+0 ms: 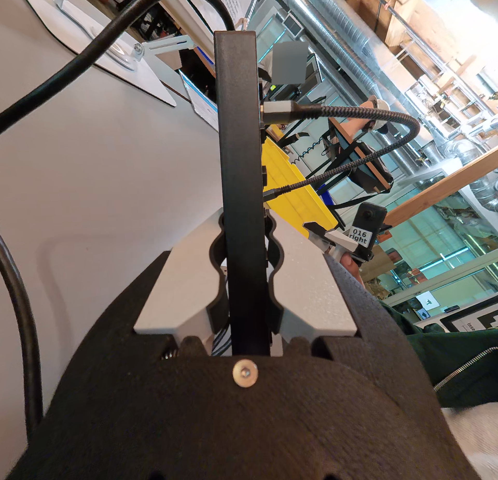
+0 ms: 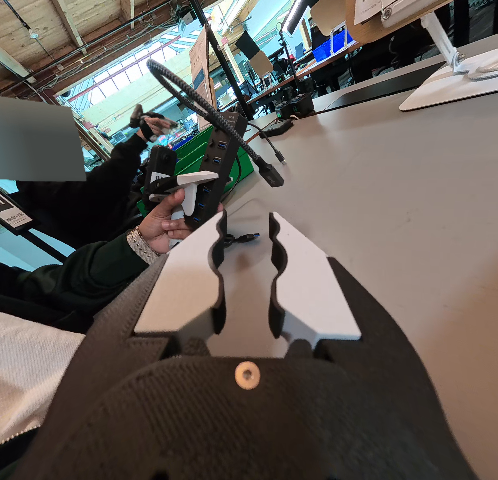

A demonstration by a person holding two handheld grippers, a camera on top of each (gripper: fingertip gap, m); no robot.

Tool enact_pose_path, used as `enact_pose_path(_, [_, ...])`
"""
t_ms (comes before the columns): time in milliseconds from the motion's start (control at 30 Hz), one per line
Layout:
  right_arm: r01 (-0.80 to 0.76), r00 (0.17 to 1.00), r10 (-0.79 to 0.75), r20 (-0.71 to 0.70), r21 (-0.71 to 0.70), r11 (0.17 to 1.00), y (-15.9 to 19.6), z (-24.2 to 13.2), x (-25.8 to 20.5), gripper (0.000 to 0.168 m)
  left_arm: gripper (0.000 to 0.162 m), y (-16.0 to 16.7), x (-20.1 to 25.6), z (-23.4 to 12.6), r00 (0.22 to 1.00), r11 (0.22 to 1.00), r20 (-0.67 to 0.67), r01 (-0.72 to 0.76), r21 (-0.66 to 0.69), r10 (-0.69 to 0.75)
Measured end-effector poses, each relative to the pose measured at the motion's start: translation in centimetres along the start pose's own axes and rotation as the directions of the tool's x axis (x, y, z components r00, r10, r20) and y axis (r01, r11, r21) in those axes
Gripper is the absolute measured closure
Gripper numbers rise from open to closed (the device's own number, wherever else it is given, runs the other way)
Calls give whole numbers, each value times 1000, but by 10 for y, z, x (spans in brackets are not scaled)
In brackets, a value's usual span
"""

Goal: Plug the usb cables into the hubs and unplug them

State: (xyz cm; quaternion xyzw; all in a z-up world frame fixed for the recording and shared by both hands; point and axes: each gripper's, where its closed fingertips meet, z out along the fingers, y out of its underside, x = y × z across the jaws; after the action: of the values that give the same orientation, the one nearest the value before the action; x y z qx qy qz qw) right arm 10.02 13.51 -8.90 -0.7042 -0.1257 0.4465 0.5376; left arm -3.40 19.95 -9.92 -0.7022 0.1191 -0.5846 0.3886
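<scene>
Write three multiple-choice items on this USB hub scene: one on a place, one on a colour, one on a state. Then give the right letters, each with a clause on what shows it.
1. Where is the black USB hub?
A. flat on the table
B. clamped between the left gripper's fingers
C. in the yellow bin

2. What colour are the insides of the hub's free ports?
A. blue
B. red
C. white

3. How does the right gripper stand?
A. shut on a plug
B. shut on the hub
C. open and holding nothing

Key: B, the left gripper pinches the hub from both sides, held off the grey table. A, the ports show blue in the right wrist view. C, a clear gap lies between its fingers, with a loose plug on the table beyond.
</scene>
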Motion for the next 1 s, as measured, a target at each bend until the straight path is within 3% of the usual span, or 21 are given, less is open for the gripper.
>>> enact_pose_path(700, [77, 997, -77, -3, -67, 995, 10, 5, -4, 138, 139, 2, -2, 0, 999, 999, -17, 39, -5, -39])
enact_pose_path(867, [185, 982, -188, -2, -165, 969, 23, 10, -9, 139, 139, 2, -2, 0, 999, 999, -17, 43, -8, -43])
enact_pose_path(1000, [339, 926, -377, -35, -364, 867, 50, 13, 1, 139, 139, 3, -2, 1, 999, 999, -18, 47, -12, -47])
